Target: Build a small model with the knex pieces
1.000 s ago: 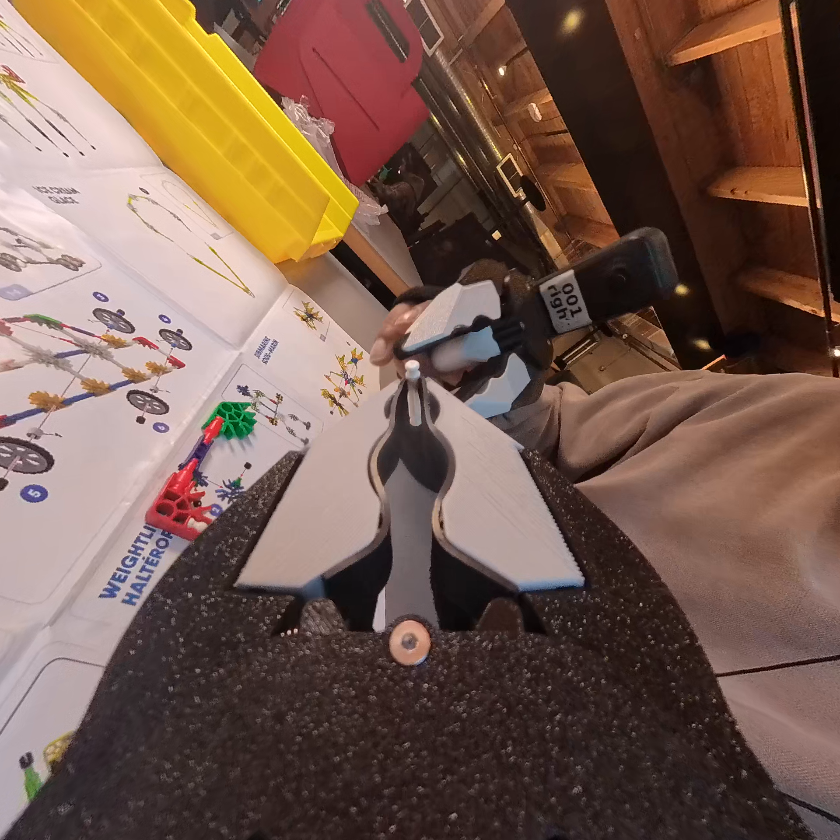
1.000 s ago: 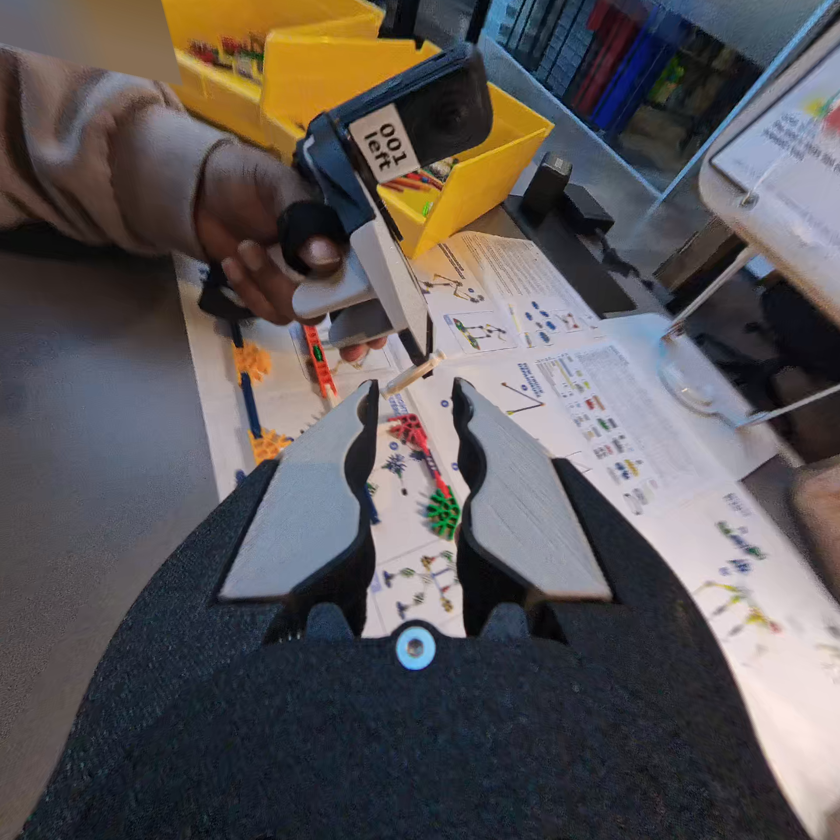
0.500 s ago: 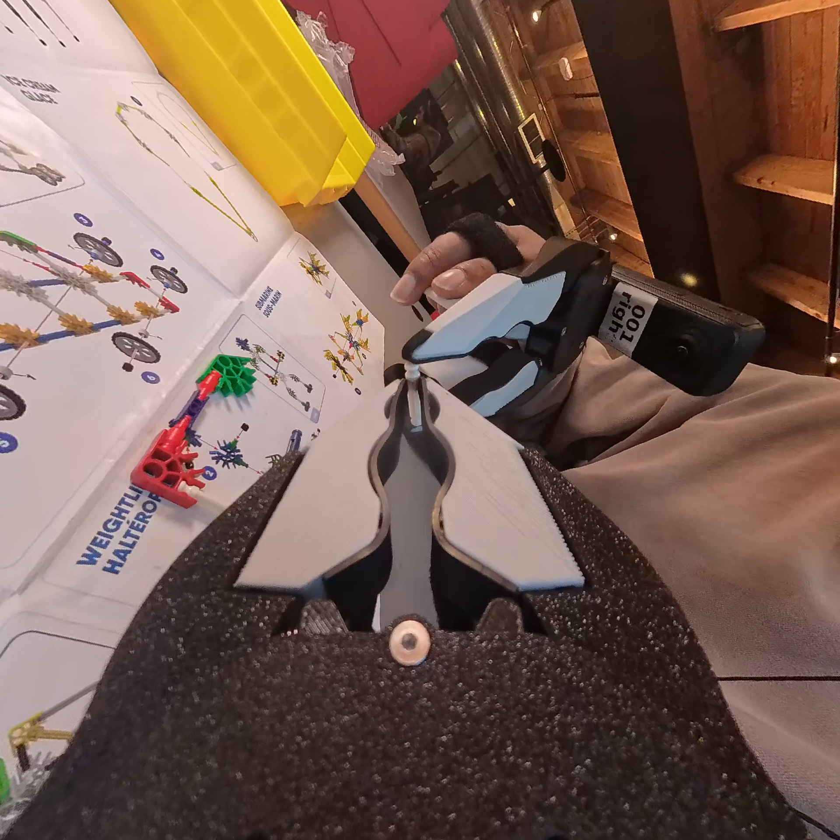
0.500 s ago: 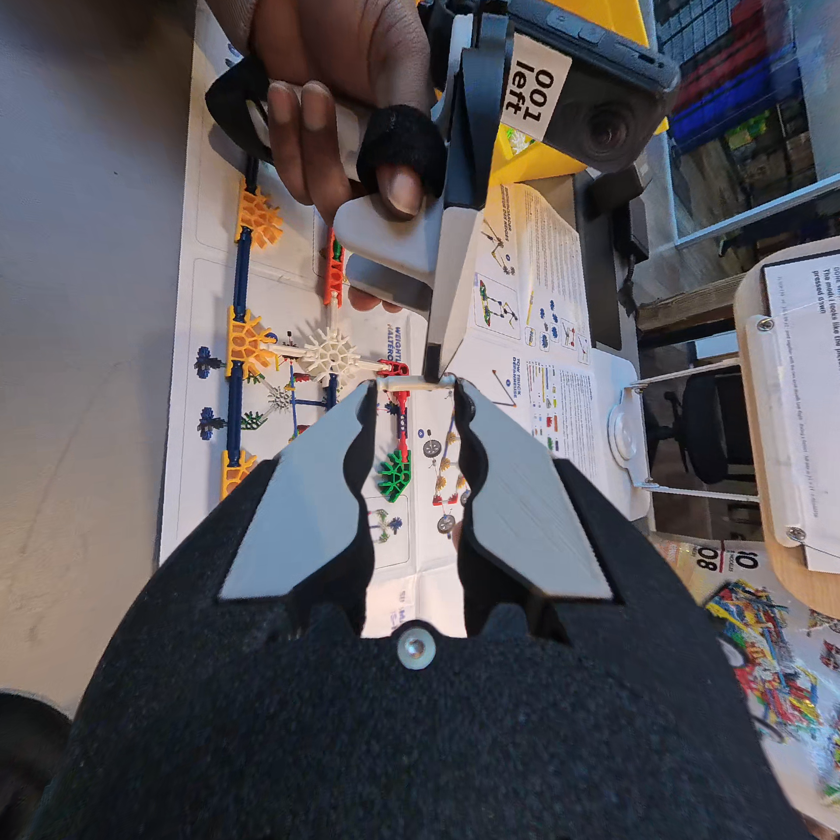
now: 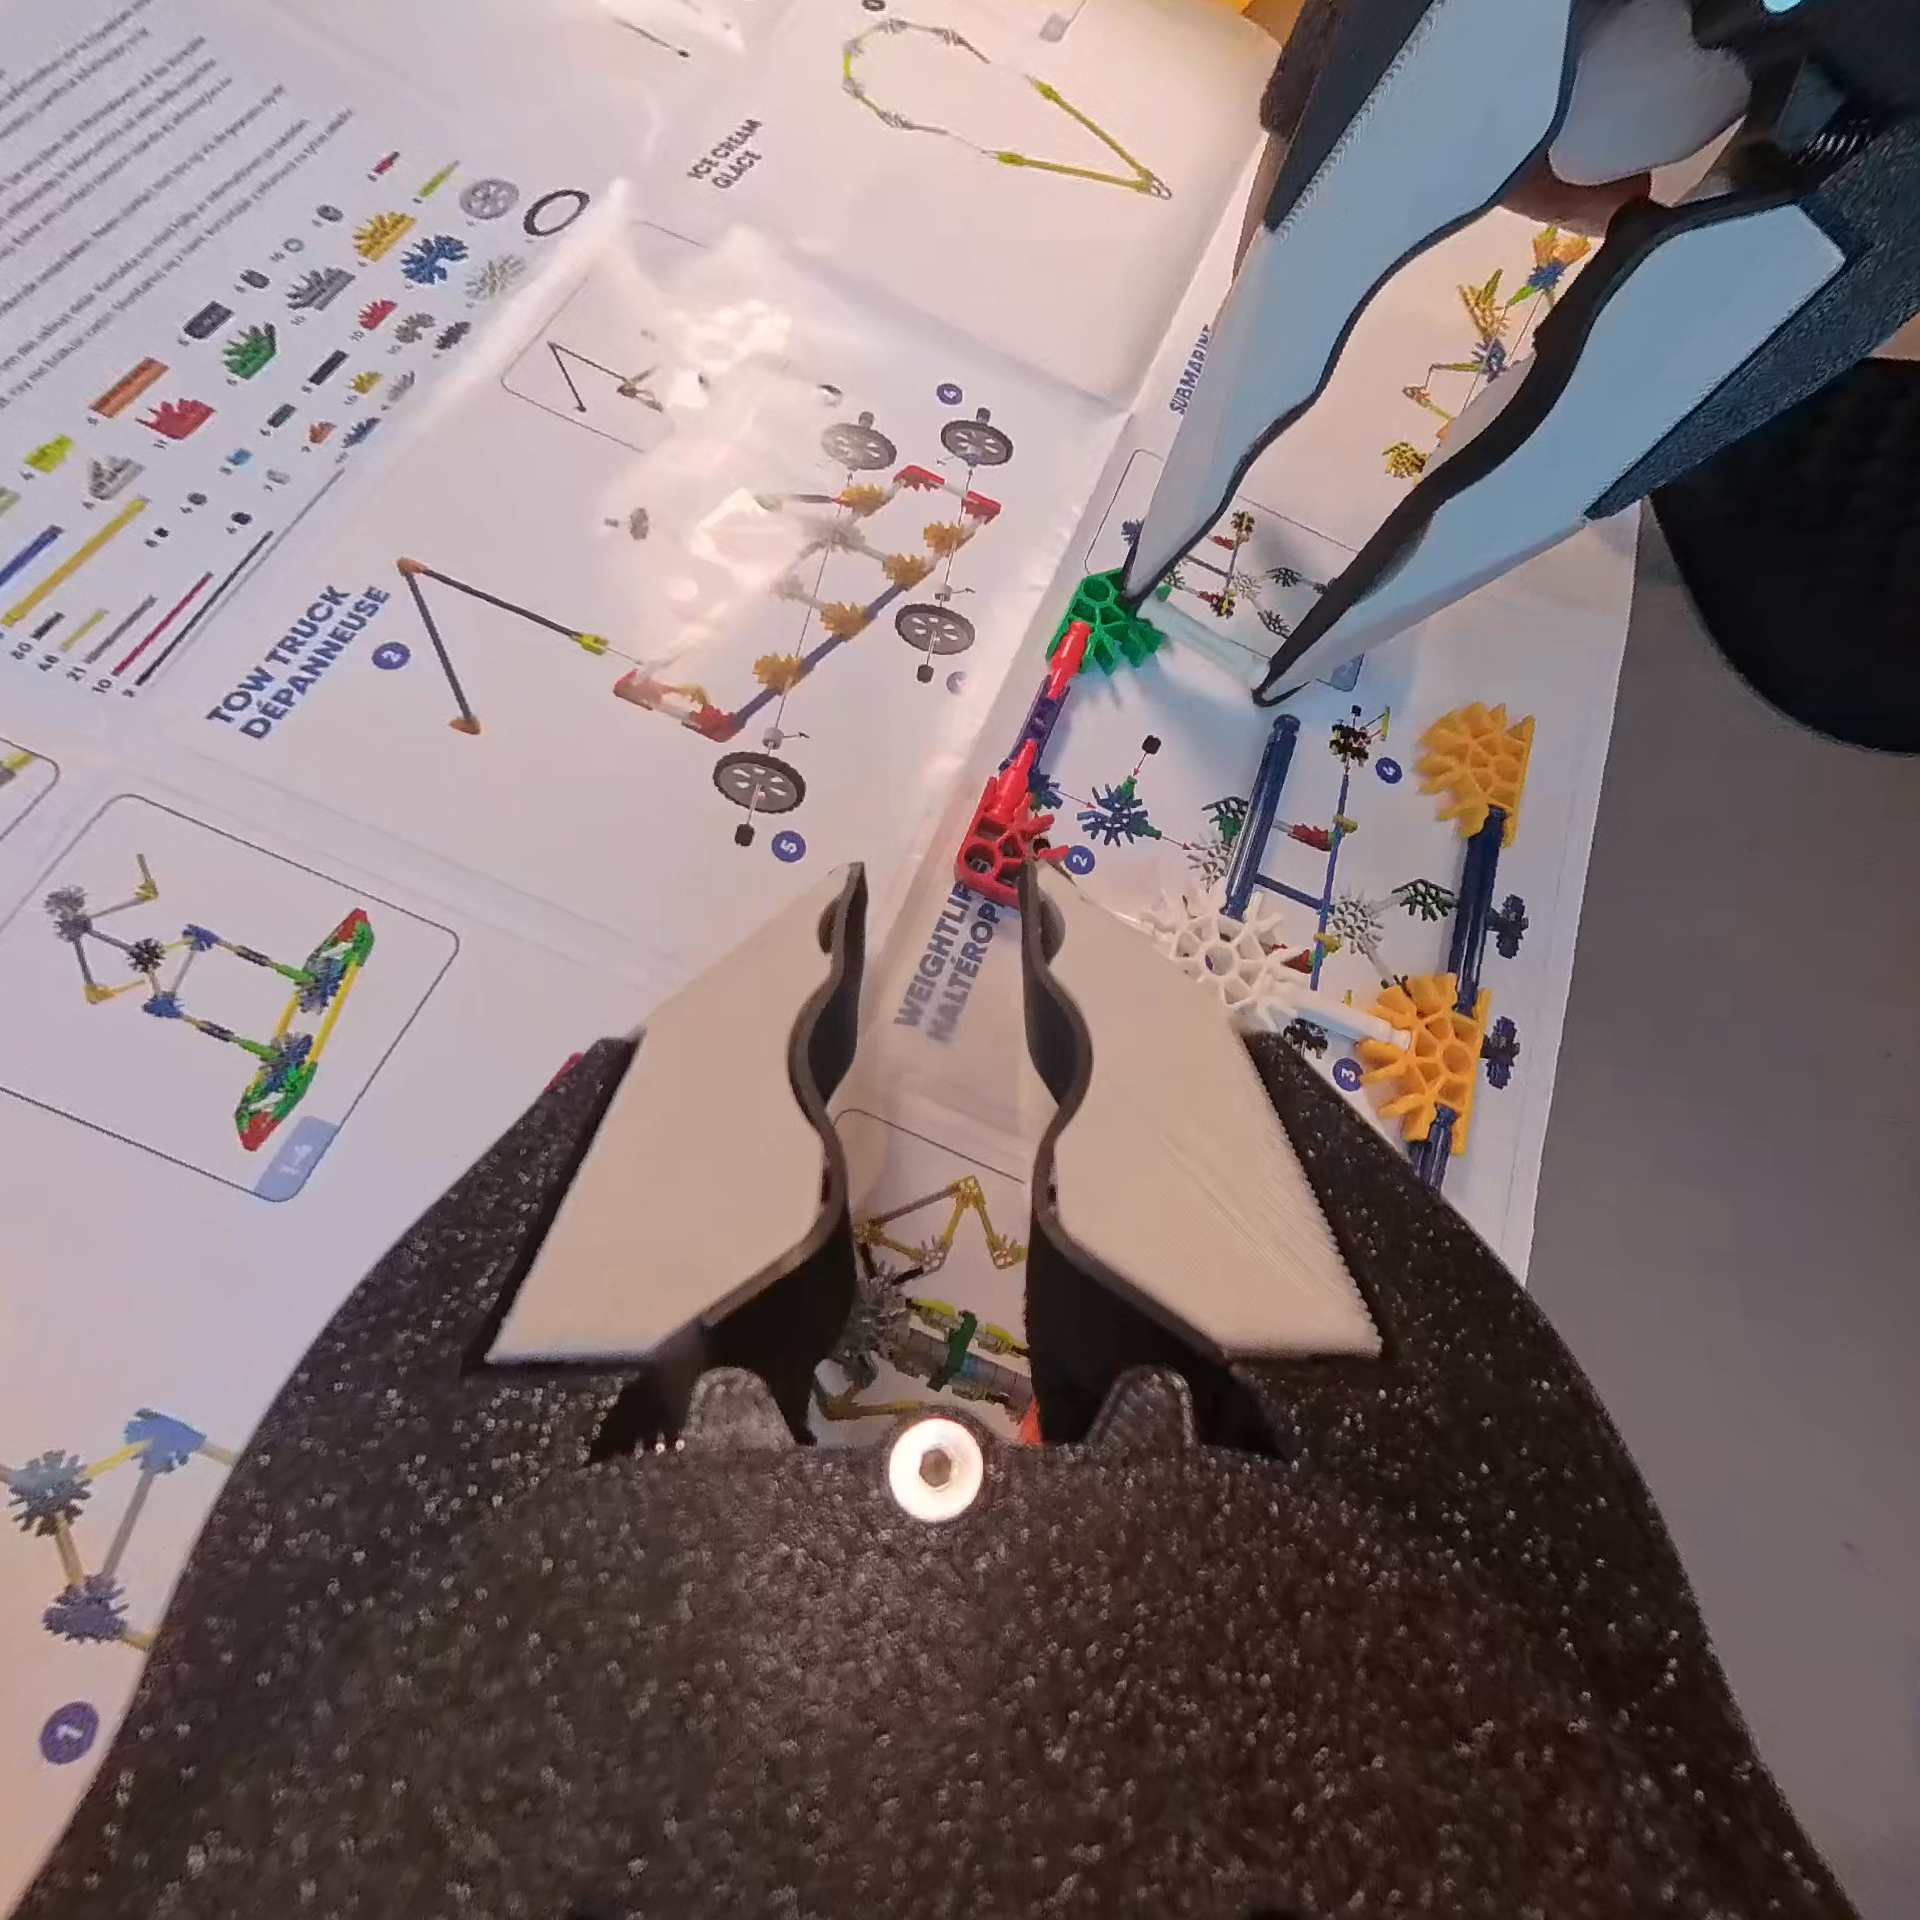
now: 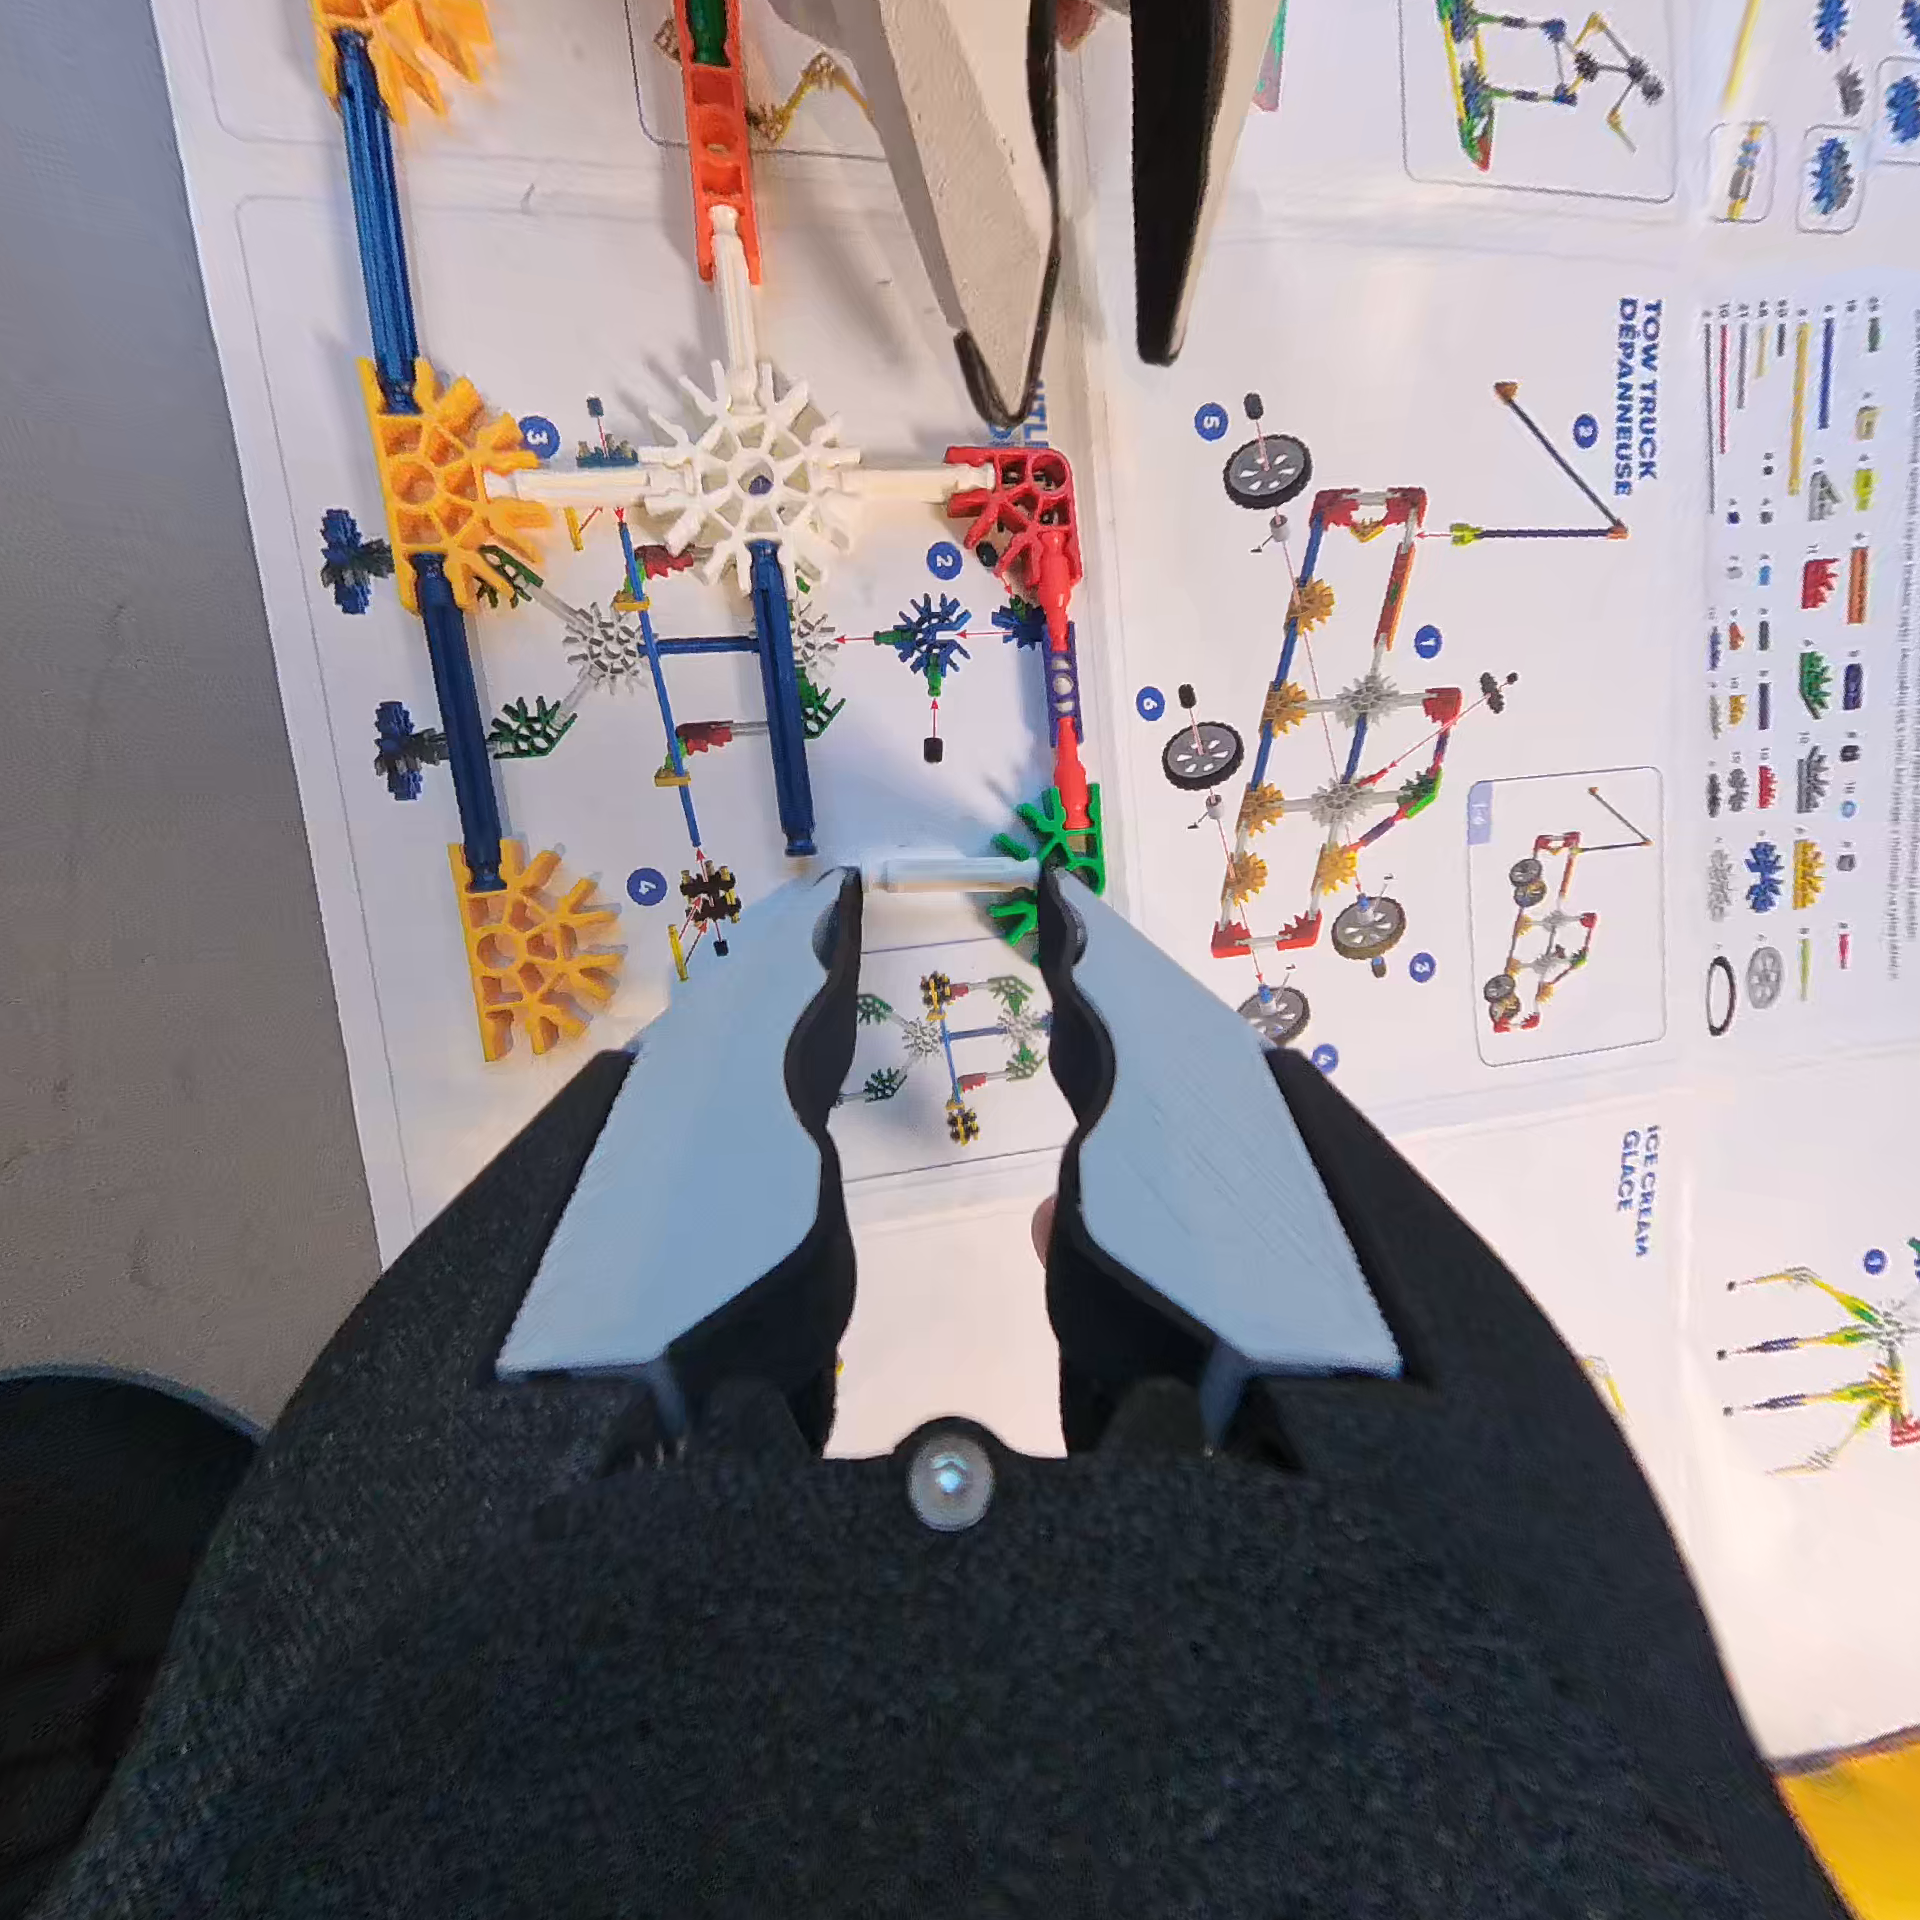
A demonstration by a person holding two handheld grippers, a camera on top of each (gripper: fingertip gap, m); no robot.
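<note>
Both grippers down low over a big printed instruction sheet point(image 6: 1299, 312) spread on a grey tabletop point(image 6: 156, 935), with a half-built toy of rods and connectors lying flat on it.

Right gripper point(image 6: 945, 883) spread wide, tips straddling a short white rod point(image 6: 951, 871) that plugs into a green connector point(image 6: 1055, 847). Right-hand tip pressed up against the green piece, left-hand tip at the rod's free end. Looks like touching rather than squeezing, but hard to be sure from this angle. Same thing seen from the left wrist view: right gripper point(image 5: 1195, 644) coming in from the top right, rod point(image 5: 1210, 644) lying between its tips, green connector point(image 5: 1101, 623) at the far tip.

Left gripper point(image 5: 940, 878) also parted, holding nothing, tips just over the red connector point(image 5: 997, 842). From the other camera, left gripper point(image 6: 1081, 353) hanging right above that red connector point(image 6: 1023, 499).

Rest of the build: red rod point(image 6: 1065, 675) joining red and green pieces, white snowflake connector point(image 6: 753, 478) in the middle, two yellow connectors point(image 6: 447, 478) point(image 6: 530, 945) on a blue rod point(image 6: 457, 717) along the sheet's edge, another blue rod point(image 6: 779, 707) hanging off the white piece, and an orange piece point(image 6: 717, 135) up top.
</note>
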